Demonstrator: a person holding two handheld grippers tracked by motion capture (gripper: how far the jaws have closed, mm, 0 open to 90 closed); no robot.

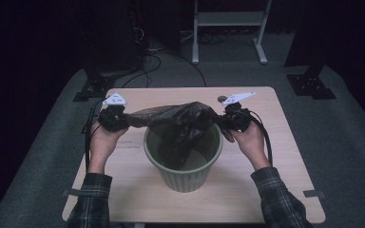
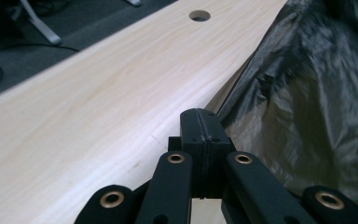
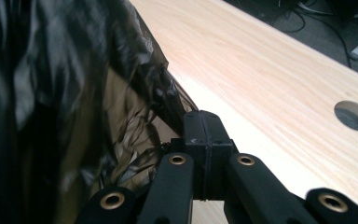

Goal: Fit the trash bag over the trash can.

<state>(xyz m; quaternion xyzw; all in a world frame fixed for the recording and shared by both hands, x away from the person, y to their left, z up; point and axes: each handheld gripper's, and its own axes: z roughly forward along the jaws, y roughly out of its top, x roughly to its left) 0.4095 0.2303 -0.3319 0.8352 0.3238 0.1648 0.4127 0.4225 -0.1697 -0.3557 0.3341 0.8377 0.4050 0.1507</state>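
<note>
Bag: a thin black plastic bag [image 1: 180,118] is stretched between the two grippers above a green bin [image 1: 183,161]; its middle sags into the bin's mouth, and part of the film hangs down inside against the inner wall; in the left gripper view [image 2: 307,102] it fills the right side as crinkled, half see-through film; in the right gripper view [image 3: 60,107] it fills the left side

Bin: ribbed, round, upright, standing at the middle of the surface [image 1: 285,142]; its rim is open and the bag's lower folds lie inside it

Left gripper: the left gripper [image 1: 116,116] is held at the bag's left end, just beyond the bin's left rim; the fingers [image 2: 193,135] are clenched flat together in its own view [image 2: 200,126], with the bag's edge running in at the tips; the high view shows the film drawn taut from this gripper, so it is pinching the bag's edge

Right gripper: the right gripper [image 1: 235,116] is held at the bag's right end, just past the bin's right rim; the fingers [image 3: 214,135] are pressed together in its own view [image 3: 203,128], and the bunched film meets them at the left side of the tips; it grips the bag's other edge

Hands: the person's left hand [image 1: 102,142] and right hand [image 1: 252,140] hold the gripper bodies from below, plaid sleeves coming in from the bottom edge

Surface: pale wood grain; a round hole [image 2: 199,15] shows near its far edge, also seen in the right gripper view [image 3: 354,115]
</note>
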